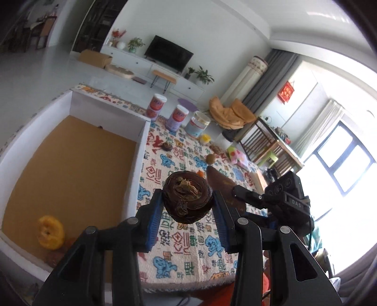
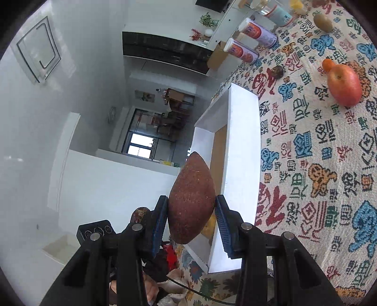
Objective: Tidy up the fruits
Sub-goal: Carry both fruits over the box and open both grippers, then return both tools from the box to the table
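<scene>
My left gripper (image 1: 187, 207) is shut on a dark brown mangosteen (image 1: 187, 196) and holds it above the patterned cloth (image 1: 179, 237), just right of the white box (image 1: 139, 169). A yellow fruit (image 1: 50, 231) lies in the box's near corner. My right gripper (image 2: 191, 214) is shut on a brown pointed sweet potato (image 2: 192, 197) and holds it in the air beside the same box (image 2: 242, 150). The right gripper and its sweet potato (image 1: 223, 188) also show in the left wrist view. On the cloth lie a red apple (image 2: 344, 86), a small orange (image 2: 327, 64), a kiwi (image 2: 322, 22) and another mangosteen (image 2: 276, 71).
Two purple-and-red cans (image 1: 156, 106) (image 1: 177, 117) and a white jar (image 1: 197, 124) stand at the cloth's far edge, with a small yellow cup (image 1: 204, 138) beside them. A wooden chair (image 1: 264, 138) and a pink-yellow packet (image 1: 238, 155) are at the far right.
</scene>
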Tool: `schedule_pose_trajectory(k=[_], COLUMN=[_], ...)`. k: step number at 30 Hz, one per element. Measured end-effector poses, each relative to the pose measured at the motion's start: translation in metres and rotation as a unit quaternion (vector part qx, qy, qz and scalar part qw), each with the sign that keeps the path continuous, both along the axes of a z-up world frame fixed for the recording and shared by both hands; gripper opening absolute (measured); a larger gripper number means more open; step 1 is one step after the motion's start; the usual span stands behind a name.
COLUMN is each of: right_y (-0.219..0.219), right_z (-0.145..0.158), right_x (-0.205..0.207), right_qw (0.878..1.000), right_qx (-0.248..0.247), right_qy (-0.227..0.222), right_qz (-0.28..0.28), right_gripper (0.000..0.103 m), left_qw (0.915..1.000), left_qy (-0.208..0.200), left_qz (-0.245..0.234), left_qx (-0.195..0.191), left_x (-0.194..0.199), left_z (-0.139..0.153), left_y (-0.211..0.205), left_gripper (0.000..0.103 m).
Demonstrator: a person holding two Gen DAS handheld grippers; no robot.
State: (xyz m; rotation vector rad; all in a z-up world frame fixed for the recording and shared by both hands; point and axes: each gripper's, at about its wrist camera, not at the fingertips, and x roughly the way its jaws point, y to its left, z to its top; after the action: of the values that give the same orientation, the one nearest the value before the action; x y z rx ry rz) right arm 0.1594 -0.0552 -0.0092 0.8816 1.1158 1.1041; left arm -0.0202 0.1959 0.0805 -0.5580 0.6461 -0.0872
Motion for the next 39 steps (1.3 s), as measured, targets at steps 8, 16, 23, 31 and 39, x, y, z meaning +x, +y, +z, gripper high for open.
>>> schedule_pose_trajectory(k=[8, 16, 23, 31, 39], right_y=[0.161, 0.225, 0.214, 0.11, -0.065], right_z=[0.003, -0.035, -0.034, -0.003, -0.067], right_x=[-0.023, -0.052, -0.061, -0.061, 0.001], right_qw=[0.979, 0.925, 0.909, 0.884, 0.822], right_qx=[-0.131, -0.28, -0.298, -0.322, -0.475], right_qy=[-0.114, -0.208, -0.252, -0.34, -0.225], right_qz=[0.104, 0.152, 0.145, -0.005, -0.219], right_gripper=[0.041, 0.041, 0.046, 0.097, 0.098], left_qw=[0.9794, 0.9634, 0.9646, 0.9777, 0.9889], left_qy=[0.12, 0.186, 0.165, 0.101, 0.054], left_qz=[0.162, 0.193, 0.203, 0.162, -0.02], left_qx=[0.0, -0.005, 0.031, 0.086, 0.137], left_x=[0.004, 0.015, 0.017, 0.03, 0.075], left_z=[-0.081, -0.134, -0.122, -0.085, -0.08], left_y=[0.095, 0.11, 0.095, 0.035, -0.12], left_gripper=[0.042, 0.043, 0.079, 0.084, 0.092])
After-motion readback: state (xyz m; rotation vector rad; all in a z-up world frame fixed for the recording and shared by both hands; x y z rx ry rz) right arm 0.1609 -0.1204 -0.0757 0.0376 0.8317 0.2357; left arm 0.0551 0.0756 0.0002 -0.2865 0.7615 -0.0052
